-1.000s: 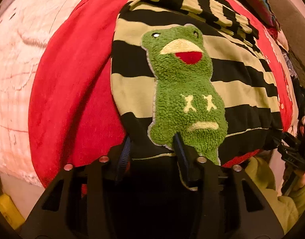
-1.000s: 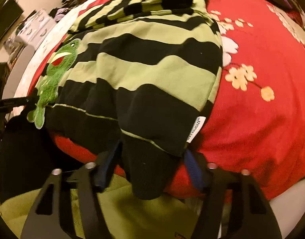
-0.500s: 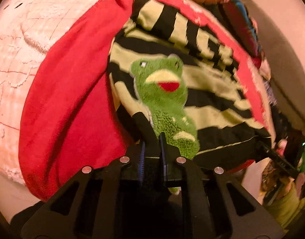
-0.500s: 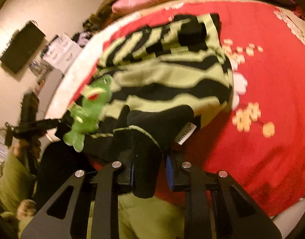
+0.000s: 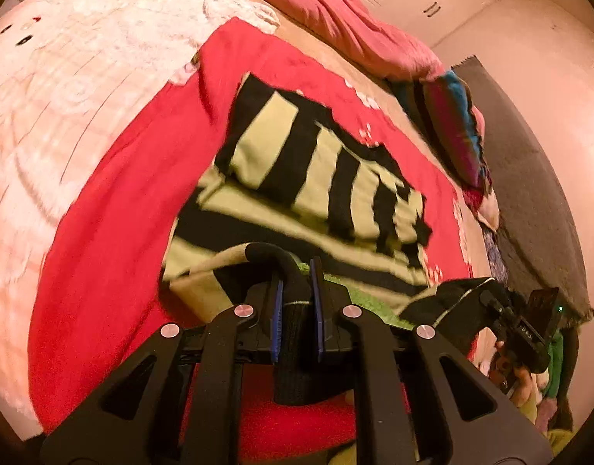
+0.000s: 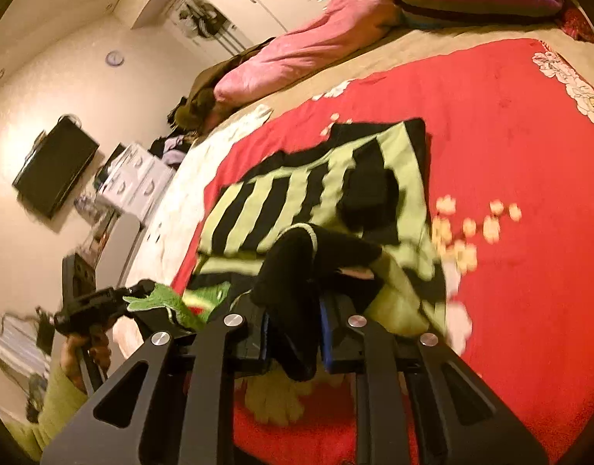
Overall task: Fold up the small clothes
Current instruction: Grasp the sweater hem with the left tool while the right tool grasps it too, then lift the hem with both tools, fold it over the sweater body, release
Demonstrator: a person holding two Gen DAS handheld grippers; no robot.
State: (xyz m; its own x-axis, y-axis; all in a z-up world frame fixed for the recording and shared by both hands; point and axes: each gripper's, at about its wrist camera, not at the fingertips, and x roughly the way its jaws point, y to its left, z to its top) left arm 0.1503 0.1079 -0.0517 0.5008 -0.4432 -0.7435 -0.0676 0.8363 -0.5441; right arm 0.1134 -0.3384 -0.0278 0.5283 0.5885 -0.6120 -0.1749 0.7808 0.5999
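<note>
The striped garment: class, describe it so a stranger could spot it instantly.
Start at the red blanket that covers the bed. On it lies the striped garment, with both grippers clamped on its near hem. Its black and pale green bands and the fuzzy green frog patch mark it out from the pink bedding behind.

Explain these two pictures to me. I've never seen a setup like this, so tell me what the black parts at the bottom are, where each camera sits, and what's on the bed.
There is no robot here. A person carries a two-finger tool in each hand, with a wide-angle camera on each tool looking forward along its fingers. The black struts at the bottom of each picture are the tool itself.

One picture comes from the left hand-held gripper, the other from the right hand-held gripper. Each is shut on the dark bottom edge of a green-and-black striped sweater and holds it raised above the rest. The sweater lies on a red blanket spread over a bed. A green frog patch shows on the raised part. Pink bedding lies at the far end.
</note>
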